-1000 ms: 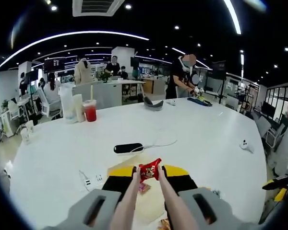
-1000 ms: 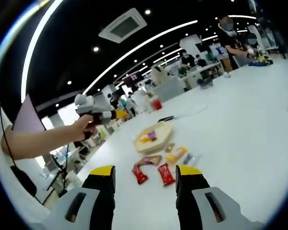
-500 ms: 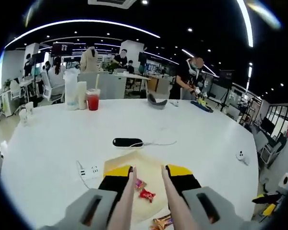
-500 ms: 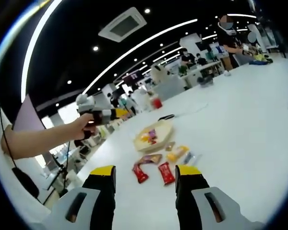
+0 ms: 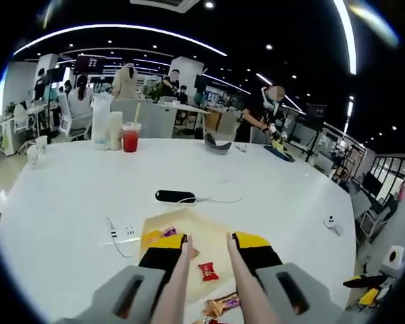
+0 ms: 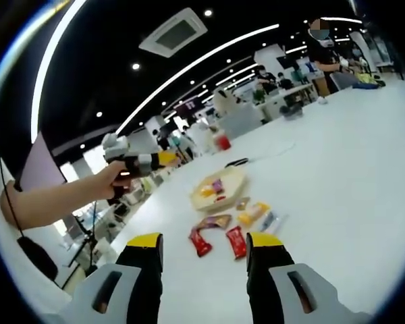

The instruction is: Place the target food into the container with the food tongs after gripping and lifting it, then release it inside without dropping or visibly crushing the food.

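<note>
Red candy point(image 5: 208, 271) lies seemingly untouched between parted tong fingers point(image 5: 183, 270).

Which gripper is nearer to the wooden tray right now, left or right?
Left. The left gripper hangs right over the wooden tray, tongs open above a red candy. The right gripper sits back behind the loose snacks.

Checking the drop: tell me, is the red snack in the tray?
In: the red snack lies on the tray, between open tongs.
</note>
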`<action>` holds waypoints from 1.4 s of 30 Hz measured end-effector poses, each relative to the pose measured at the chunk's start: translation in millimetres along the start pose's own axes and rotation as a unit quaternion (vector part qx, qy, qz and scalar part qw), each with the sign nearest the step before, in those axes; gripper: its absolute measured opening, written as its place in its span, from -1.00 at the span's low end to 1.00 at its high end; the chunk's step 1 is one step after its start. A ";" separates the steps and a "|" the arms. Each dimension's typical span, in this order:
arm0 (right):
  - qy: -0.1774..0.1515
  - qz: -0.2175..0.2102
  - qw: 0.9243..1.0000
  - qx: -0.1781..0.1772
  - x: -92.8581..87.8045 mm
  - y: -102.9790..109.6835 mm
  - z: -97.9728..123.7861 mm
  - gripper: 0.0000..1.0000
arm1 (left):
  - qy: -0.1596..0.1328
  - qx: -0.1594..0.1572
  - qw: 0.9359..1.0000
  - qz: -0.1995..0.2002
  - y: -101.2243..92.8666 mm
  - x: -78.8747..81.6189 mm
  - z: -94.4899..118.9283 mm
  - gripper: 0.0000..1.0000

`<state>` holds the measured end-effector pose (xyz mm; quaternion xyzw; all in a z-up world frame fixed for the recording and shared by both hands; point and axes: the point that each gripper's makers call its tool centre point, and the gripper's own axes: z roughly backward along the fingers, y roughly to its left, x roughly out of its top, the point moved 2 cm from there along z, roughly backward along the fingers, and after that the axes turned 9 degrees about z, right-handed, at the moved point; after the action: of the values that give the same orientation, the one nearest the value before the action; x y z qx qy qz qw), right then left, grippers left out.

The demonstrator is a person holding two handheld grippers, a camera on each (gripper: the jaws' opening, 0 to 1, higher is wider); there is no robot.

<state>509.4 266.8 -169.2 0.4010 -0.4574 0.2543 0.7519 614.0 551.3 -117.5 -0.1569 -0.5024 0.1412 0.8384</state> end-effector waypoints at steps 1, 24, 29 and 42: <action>0.002 0.001 1.000 0.000 -0.8 0.2 -0.2 -0.01 | 0.001 -0.001 1.000 -0.001 0.1 -0.5 0.6 -0.49; 0.029 0.017 0.999 0.020 -10.7 9.9 3.9 -0.03 | -0.024 -0.007 0.999 -0.020 -10.1 -9.6 32.5 -0.48; 0.034 0.014 0.999 0.021 -14.6 8.3 4.0 -0.04 | -0.029 -0.001 1.000 -0.004 -3.0 -17.8 40.7 -0.48; 0.031 0.036 0.998 0.043 -12.5 19.4 -1.6 -0.04 | -0.053 0.000 0.999 0.000 -3.2 -19.5 60.7 -0.48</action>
<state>490.0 278.6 -173.6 0.4082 -0.4364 0.3129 0.7383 551.6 548.0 -104.7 -0.1487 -0.5465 0.1492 0.8105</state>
